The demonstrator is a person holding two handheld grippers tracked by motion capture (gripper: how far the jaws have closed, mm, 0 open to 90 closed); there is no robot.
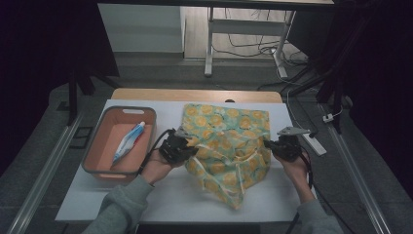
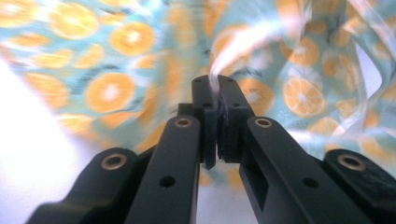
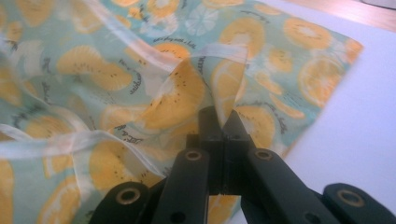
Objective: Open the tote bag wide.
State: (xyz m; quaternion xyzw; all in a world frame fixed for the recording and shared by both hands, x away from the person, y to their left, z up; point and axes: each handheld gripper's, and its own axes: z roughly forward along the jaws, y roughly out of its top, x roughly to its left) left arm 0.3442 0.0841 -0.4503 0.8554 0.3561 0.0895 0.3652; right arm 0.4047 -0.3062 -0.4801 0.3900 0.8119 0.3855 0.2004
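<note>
Two grippers: both at work on one cloth, one at each side of it.
Cloth: thin teal fabric printed with orange slices and edged in pale translucent ribbon [image 1: 226, 146]; lies rumpled on the white sheet, just right of the bin.
Left gripper [image 1: 187, 145]: at the cloth's left edge; jaws pressed together on a strip of its pale ribbon.
Right gripper [image 1: 269, 144]: at the cloth's right edge; jaws pinching a fold of the printed fabric.
Progress: judged early to middle. Both edges are gripped; the far half of the cloth lies fairly flat, the near half is bunched and hangs to a point. Spreading or folding looks left to do.
Bin: shallow salmon plastic tub with grey rim [image 1: 96, 141], left of the cloth, apart from it.
Bin contents: one white, blue and red tube [image 1: 128, 143], lying diagonally.
Surface: white sheet [image 1: 170, 195] over a wooden tabletop [image 1: 195, 94].
Room: dim; grey floor, a white table frame and loose cables beyond the cloth.
</note>
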